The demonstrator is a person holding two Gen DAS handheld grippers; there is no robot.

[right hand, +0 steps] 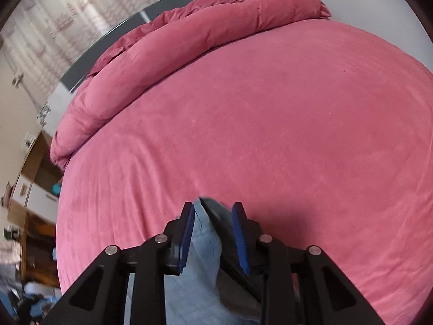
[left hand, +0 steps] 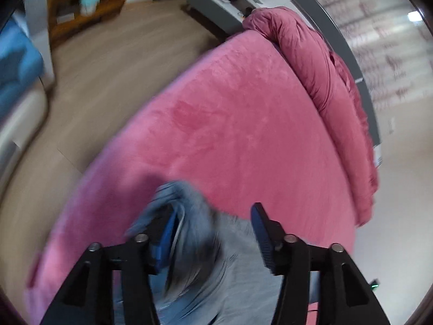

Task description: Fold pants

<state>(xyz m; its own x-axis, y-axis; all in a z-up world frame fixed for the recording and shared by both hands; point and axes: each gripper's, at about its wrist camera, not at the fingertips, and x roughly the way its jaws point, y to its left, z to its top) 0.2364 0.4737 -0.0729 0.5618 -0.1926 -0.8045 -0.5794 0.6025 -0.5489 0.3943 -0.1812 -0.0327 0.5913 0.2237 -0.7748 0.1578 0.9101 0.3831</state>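
left wrist view: a pink bed cover is seen beside wood flooring; the left gripper is spread wide, with blurred blue pants lying between its pads, unclamped. right wrist view: the right gripper is partly parted, with the pants between the pads on the cover; contact cannot be told.

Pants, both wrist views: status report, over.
Left gripper open, denim between the fingers, blurred. Right gripper part open, pads off the cloth. Pants on the pink bed at its near edge. Rolled duvet far side, nothing in the way.

A pink bed sheet with a rolled duvet along its far edge; wooden shelf beyond the floor
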